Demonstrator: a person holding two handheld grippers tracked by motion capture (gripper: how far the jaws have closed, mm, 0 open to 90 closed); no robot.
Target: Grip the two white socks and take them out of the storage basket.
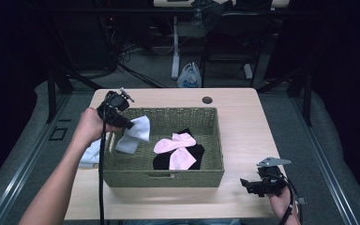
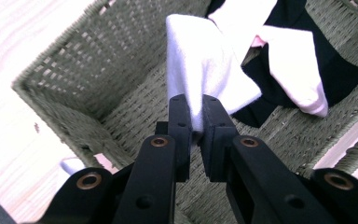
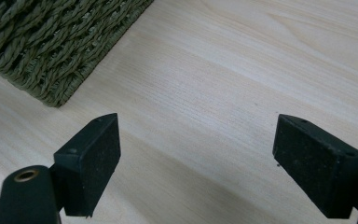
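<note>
At the left edge of the table (image 1: 243, 112), a second white cloth (image 1: 90, 154) lies on the wood just outside the basket's left wall, partly hidden behind the person's left forearm; in the left gripper view only a small bit of it shows past the basket's corner. Above that wall the left gripper (image 1: 122, 123) is clenched on a white sock (image 1: 135, 135), its two jaws pinching one end while the rest hangs down over the left part of the basket's inside. In the left gripper view the gripper (image 2: 196, 116) shows the sock (image 2: 205, 70) squeezed between the pads, draping toward the woven floor. The gripper's black cable trails down in front of the basket's front left corner.

The green woven basket (image 1: 164, 178) stands at the middle of the table, near its front edge. On its floor, right of centre, a pink sock (image 1: 178, 147) lies crossed over a black garment (image 1: 194, 157), which it largely covers; how many black pieces there are cannot be told.

A round cable hole (image 1: 207, 100) sits near the table's far edge.

At the front right corner the right gripper (image 1: 249, 185) rests on the bare wood, well apart from the basket, jaws spread wide with nothing between them; in the right gripper view (image 3: 196, 158) only wood lies between the pads, with the basket's corner (image 3: 51, 46) beyond.
</note>
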